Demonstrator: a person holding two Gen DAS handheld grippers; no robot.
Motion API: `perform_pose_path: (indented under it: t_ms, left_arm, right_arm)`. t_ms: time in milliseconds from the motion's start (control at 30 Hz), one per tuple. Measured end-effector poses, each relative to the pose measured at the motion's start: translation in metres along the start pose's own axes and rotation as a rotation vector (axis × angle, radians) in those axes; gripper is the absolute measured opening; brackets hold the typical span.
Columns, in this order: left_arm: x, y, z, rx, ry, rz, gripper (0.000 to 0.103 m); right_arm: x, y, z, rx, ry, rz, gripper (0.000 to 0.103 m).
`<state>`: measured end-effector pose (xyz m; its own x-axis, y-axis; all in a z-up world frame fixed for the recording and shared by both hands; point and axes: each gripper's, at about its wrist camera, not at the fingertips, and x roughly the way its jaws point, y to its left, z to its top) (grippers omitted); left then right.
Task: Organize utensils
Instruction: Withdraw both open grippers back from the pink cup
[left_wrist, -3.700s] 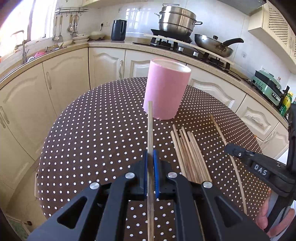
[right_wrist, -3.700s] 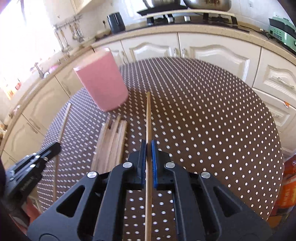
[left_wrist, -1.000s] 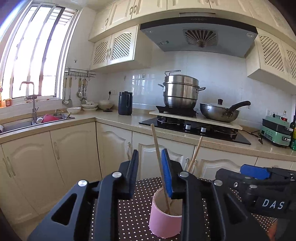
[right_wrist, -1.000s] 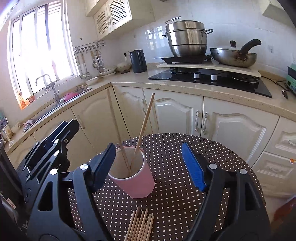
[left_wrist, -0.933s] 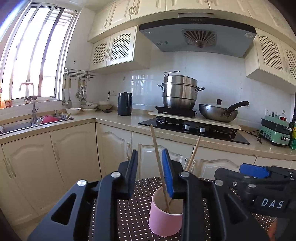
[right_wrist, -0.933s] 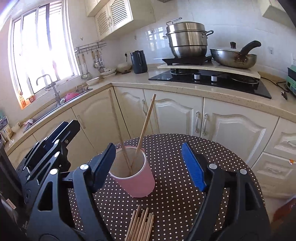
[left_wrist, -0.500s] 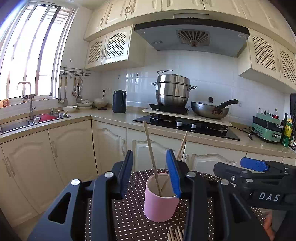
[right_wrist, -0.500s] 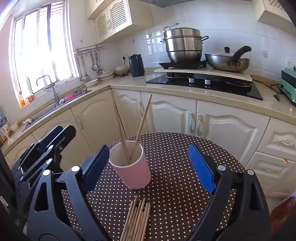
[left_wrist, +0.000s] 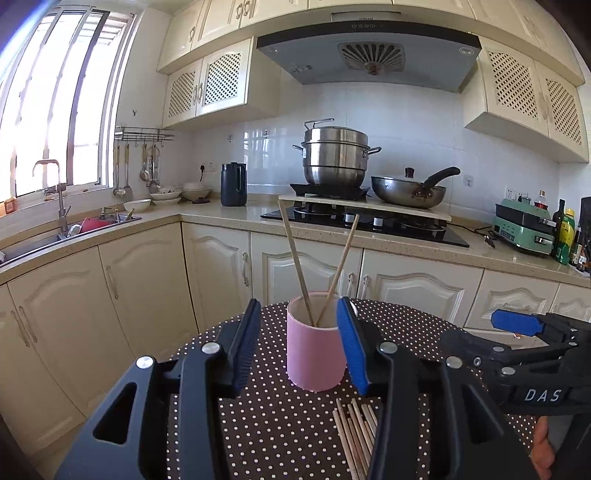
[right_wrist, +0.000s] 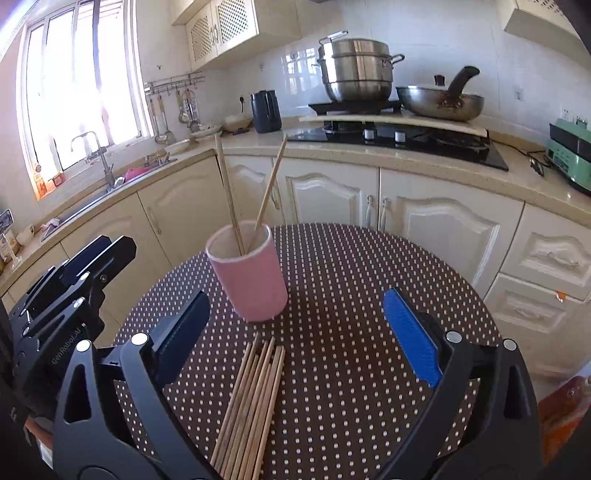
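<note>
A pink cup stands on the round dotted table and holds two wooden chopsticks that lean apart. In the right wrist view the cup holds the same two chopsticks. A bundle of several chopsticks lies flat on the table in front of the cup; it also shows in the left wrist view. My left gripper is open and empty, just short of the cup. My right gripper is wide open and empty above the bundle.
Cream kitchen cabinets and a counter curve behind the table. A stove with a steel pot and a pan is at the back. A sink is at the left. A green appliance sits at the right.
Both grippers let go of their chopsticks, which now stand in the cup. Both grippers have drawn back from the cup, and the left one has opened wider.
</note>
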<state>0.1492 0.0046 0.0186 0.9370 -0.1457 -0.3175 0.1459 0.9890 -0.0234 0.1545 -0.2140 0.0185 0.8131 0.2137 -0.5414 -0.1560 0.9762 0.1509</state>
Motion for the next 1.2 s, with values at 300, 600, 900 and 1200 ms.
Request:
perform_pose_path:
  t_ms: [300, 600, 900, 1200]
  left_arm:
    - [-0.007, 0.001, -0.033, -0.008, 0.071, -0.044, 0.058]
    - [-0.012, 0.005, -0.055, -0.009, 0.144, -0.036, 0.064]
    - [-0.005, 0.014, -0.080, -0.012, 0.226, -0.019, 0.067]
    - [0.000, 0.020, -0.099, -0.012, 0.321, -0.013, 0.067]
  right_arm:
    - [0.008, 0.001, -0.036, -0.006, 0.117, -0.020, 0.094]
    - [0.006, -0.003, -0.062, 0.009, 0.170, -0.044, 0.094]
    - [0.015, -0.017, -0.089, 0.081, 0.255, -0.066, 0.094]
    - [0.031, -0.025, -0.118, 0.140, 0.364, -0.077, 0.094]
